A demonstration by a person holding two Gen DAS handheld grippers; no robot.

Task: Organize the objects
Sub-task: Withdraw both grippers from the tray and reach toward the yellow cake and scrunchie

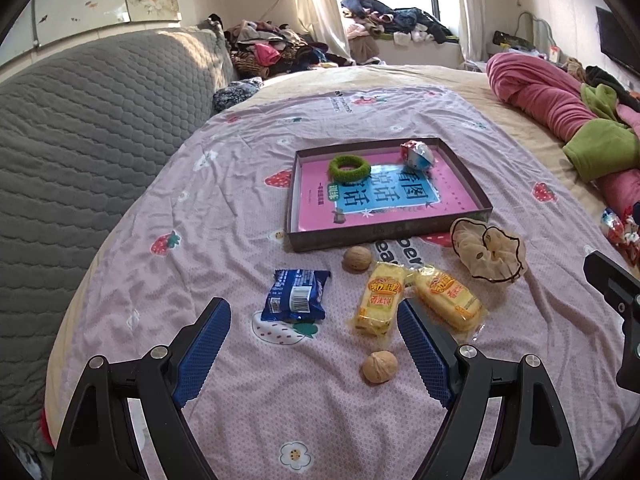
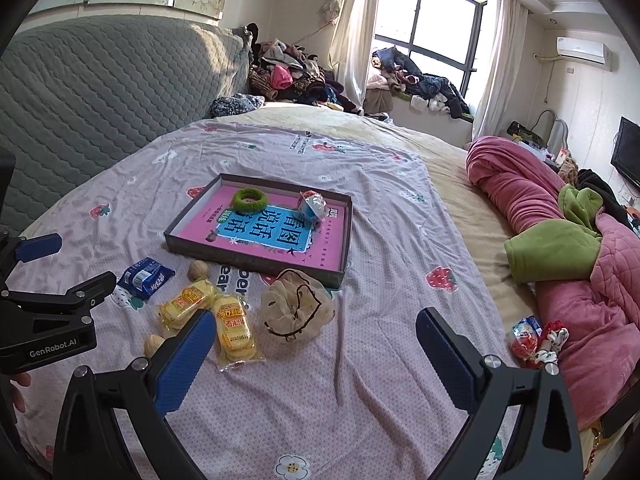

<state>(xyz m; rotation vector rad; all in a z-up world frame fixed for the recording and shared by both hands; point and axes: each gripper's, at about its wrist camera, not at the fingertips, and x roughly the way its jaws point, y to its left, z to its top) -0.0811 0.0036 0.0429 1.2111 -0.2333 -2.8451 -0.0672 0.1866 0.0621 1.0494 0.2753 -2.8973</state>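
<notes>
Jaws of left gripper [image 1: 314, 316] and right gripper [image 2: 316, 330] wide apart, empty, above snacks.

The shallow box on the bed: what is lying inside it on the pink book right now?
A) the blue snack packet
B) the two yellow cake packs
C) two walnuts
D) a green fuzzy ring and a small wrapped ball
D: the green fuzzy ring and the small wrapped ball sit on the pink book in the box; the rest lies outside.
</notes>
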